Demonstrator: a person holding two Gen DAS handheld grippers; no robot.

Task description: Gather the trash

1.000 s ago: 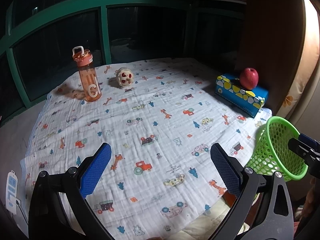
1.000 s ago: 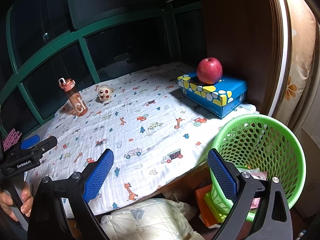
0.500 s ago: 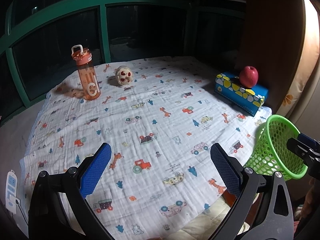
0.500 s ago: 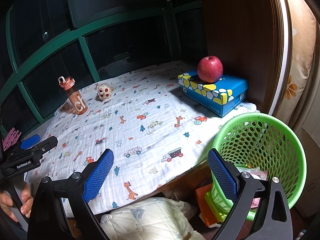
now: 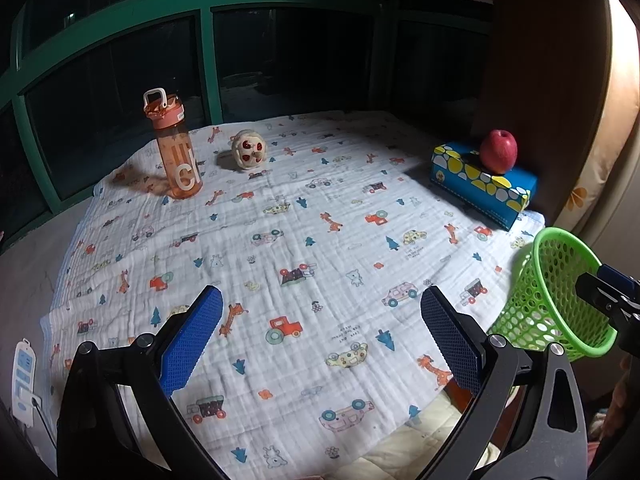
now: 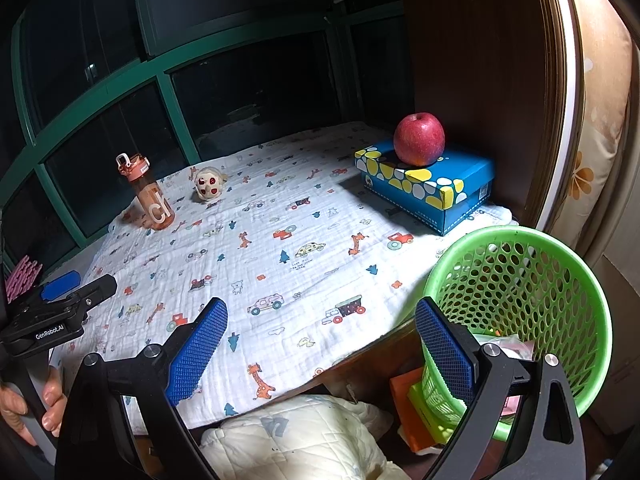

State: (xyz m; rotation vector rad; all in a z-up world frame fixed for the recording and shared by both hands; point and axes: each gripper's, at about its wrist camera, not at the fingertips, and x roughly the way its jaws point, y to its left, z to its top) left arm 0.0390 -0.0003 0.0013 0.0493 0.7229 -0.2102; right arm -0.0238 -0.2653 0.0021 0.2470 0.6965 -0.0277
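Above the patterned cloth [image 5: 320, 240], left gripper [image 5: 320, 312] and right gripper [image 6: 320, 312], jaws wide apart, holding nothing.

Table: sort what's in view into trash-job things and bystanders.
Job:
- crumpled wad, the likely trash
- green basket, some litter already inside
- left gripper, open
- right gripper, open

Bystanders:
- bottle
- apple
- blue box
- printed cloth

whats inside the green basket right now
In the right wrist view the green basket holds some crumpled pale and pinkish wrappers near its bottom. The right gripper's finger and the basket's near wall cover the rest, so the full contents cannot be told.
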